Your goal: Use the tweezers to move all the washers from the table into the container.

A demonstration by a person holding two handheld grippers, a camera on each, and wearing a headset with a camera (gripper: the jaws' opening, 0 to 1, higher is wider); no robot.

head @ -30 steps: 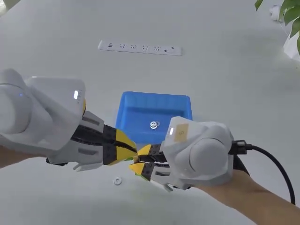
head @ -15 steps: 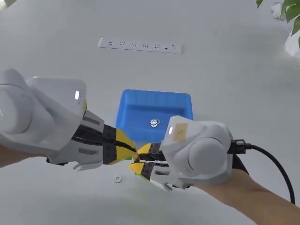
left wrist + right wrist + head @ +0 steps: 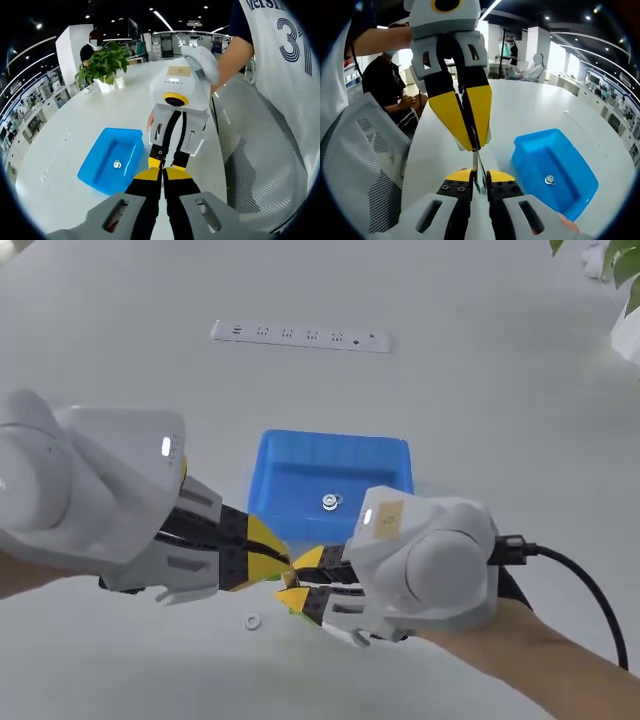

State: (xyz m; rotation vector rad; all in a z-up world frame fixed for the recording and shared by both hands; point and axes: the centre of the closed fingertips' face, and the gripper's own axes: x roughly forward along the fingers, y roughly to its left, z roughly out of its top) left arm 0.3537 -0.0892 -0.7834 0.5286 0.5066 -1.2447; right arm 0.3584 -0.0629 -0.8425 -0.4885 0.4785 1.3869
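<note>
Left tool [image 3: 163,173] and right tool [image 3: 479,178] both pinch tweezers [image 3: 475,164]; blue container [image 3: 290,478] just beyond.

L gripper [image 3: 283,571] & R gripper [image 3: 292,596] meet tip to tip, roughly level, pointing at each other. Both sets of jaws closed, each pinching one end of the thin tweezers [image 3: 476,167]. R forearm [image 3: 545,662] comes in from lower right.
</note>
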